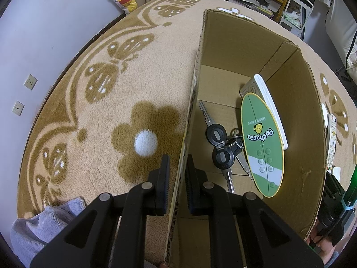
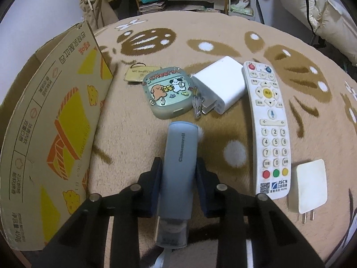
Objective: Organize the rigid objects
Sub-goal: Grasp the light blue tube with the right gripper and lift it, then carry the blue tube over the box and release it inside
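Two tools at work over a beige carpet with brown flower patterns: my left tool is clamped on the near wall of the open brown cardboard box, while my right tool is closed around a slim grey-blue plastic stick-shaped device, held at mid-length with its tip pointing ahead. Inside the box, ahead and right of the left tool, lie a bunch of black-headed metal keys and a green oval remote-style card leaning on a white flat device. Ahead of the right tool sit a grey-green cartoon-printed earbud case, a white cube charger and a gold NFC tag; to its right, a long white remote control and a small white wall plug. I judge the stick light, stiff and smooth, so the mid-body grip suits it; squeezing near the clear end could let it slip.
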Motion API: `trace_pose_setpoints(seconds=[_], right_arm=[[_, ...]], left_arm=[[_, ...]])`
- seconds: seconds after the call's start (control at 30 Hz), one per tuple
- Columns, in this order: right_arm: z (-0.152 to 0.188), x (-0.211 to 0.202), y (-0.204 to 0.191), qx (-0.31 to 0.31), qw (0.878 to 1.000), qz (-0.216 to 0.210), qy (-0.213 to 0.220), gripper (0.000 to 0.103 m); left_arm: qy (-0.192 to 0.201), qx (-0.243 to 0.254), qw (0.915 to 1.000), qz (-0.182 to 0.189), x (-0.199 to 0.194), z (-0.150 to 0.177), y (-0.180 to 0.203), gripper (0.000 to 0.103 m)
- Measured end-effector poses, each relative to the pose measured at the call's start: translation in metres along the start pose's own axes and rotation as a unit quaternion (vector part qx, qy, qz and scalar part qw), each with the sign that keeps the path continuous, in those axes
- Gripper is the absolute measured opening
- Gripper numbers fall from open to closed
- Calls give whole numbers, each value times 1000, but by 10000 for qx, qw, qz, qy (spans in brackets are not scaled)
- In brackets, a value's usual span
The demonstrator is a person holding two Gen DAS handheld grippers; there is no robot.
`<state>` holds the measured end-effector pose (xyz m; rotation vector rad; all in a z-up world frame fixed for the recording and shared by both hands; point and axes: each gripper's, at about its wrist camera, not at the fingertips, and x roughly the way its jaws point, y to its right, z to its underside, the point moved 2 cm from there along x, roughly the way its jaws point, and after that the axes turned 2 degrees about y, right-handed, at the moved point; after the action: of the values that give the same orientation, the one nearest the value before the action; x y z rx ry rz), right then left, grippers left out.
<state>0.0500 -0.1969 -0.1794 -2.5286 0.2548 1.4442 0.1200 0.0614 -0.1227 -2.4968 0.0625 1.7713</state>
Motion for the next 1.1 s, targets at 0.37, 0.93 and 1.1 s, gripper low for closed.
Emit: trace_pose_setpoints(seconds=[0.37,0.93,1.1], right_arm=[[-2,-5,-2,-57,9998,-68,158,30],[-10,-19,-4,-94,9986,-131,506,30],[-22,-30,-5,-20,9973,-250,686,29]], left_arm=[[1,1,10000,0,0,0,0,12],[0,12,10000,-9,0,0,0,12],[3,43,10000,-45,0,1,1,12]])
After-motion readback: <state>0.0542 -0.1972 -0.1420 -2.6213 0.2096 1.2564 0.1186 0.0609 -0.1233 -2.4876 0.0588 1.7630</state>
